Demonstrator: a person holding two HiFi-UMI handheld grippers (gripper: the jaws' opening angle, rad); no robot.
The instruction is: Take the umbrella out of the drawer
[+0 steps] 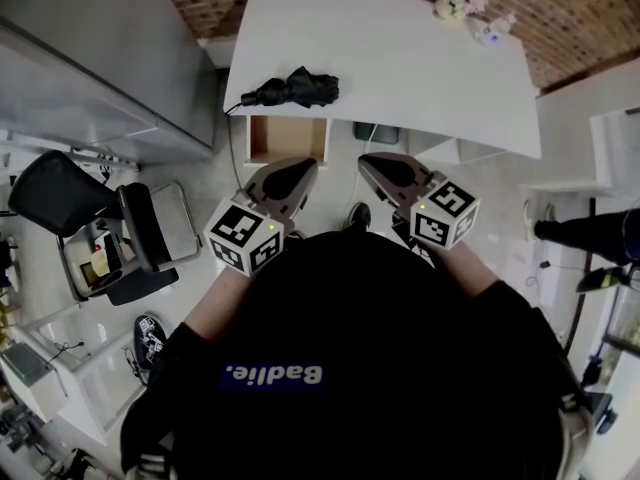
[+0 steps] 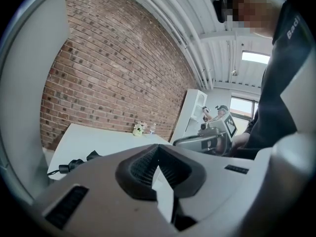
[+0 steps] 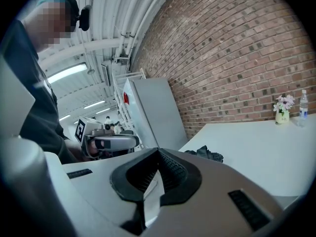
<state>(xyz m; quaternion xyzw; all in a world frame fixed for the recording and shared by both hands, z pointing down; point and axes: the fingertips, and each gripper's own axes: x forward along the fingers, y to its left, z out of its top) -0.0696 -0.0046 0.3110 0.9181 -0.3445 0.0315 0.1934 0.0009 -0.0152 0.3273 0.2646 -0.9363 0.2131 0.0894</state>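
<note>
A folded black umbrella [image 1: 290, 90] lies on the white table [image 1: 400, 68], near its left front edge. Below it, the wooden drawer [image 1: 287, 138] stands pulled out with a bare bottom showing. My left gripper [image 1: 300, 168] hangs in front of the drawer, shut with nothing in it. My right gripper [image 1: 370, 163] is level beside it, also shut and empty. In the left gripper view the umbrella [image 2: 74, 164] shows above the shut jaws, left of centre. In the right gripper view the umbrella [image 3: 205, 153] lies on the table beyond the shut jaws.
A small vase of flowers [image 1: 455, 0] and a bottle [image 1: 490, 30] stand at the table's far right. A black office chair [image 1: 60, 193] is to the left, a grey cabinet [image 1: 90, 58] behind it. A person's legs [image 1: 585, 233] show at the right edge.
</note>
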